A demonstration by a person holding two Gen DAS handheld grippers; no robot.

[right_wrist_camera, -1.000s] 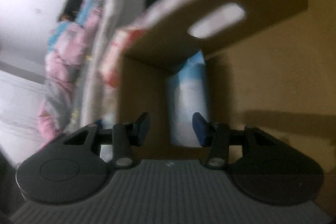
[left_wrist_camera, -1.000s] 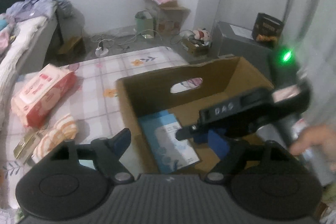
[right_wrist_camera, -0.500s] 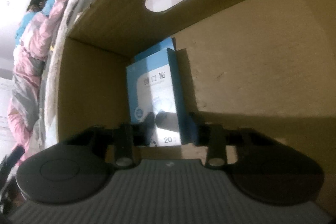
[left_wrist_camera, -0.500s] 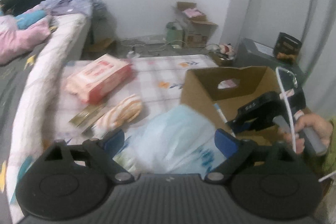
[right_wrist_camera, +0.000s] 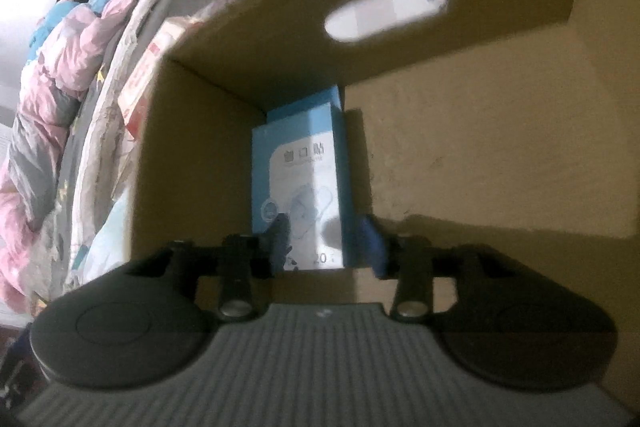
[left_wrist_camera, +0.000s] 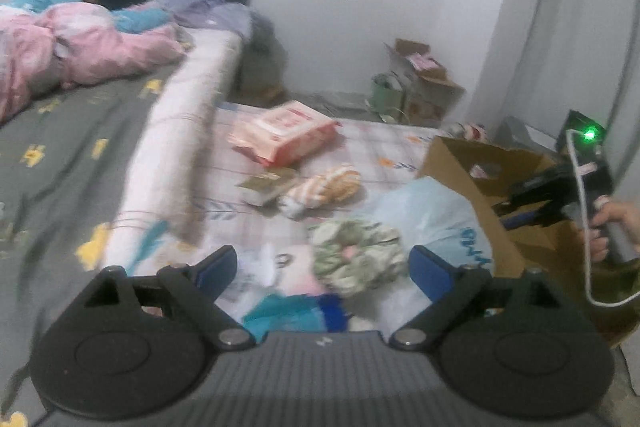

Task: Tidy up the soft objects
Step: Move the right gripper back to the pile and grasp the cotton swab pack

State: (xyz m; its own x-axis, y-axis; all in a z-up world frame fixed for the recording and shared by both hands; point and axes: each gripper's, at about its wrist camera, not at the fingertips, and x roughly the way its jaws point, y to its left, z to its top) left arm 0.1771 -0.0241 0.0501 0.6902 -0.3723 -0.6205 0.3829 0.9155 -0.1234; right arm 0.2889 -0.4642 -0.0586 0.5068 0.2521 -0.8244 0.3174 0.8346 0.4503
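Observation:
My left gripper (left_wrist_camera: 323, 267) is open and empty above a pile of soft things on the checked sheet: a green floral scrunchie (left_wrist_camera: 356, 253), a pale blue plastic bag (left_wrist_camera: 432, 215), a striped orange cloth (left_wrist_camera: 324, 185) and a pink tissue pack (left_wrist_camera: 286, 133). The cardboard box (left_wrist_camera: 460, 163) stands at the right. My right gripper (right_wrist_camera: 326, 235) is open inside the box (right_wrist_camera: 460, 131), its fingers either side of the near end of a blue box (right_wrist_camera: 304, 179) that lies on the box floor. The right gripper also shows in the left wrist view (left_wrist_camera: 520, 205).
A bed with a pink quilt (left_wrist_camera: 80, 47) and grey sheet lies at the left. A rolled pale mattress edge (left_wrist_camera: 180, 147) runs beside the checked sheet. Small cartons (left_wrist_camera: 424, 79) stand by the far wall. A flat gold packet (left_wrist_camera: 264, 185) lies near the striped cloth.
My left gripper swung left, away from the box, to over the pile of soft things. My right gripper pulled back slightly inside the box and stays open around the blue box.

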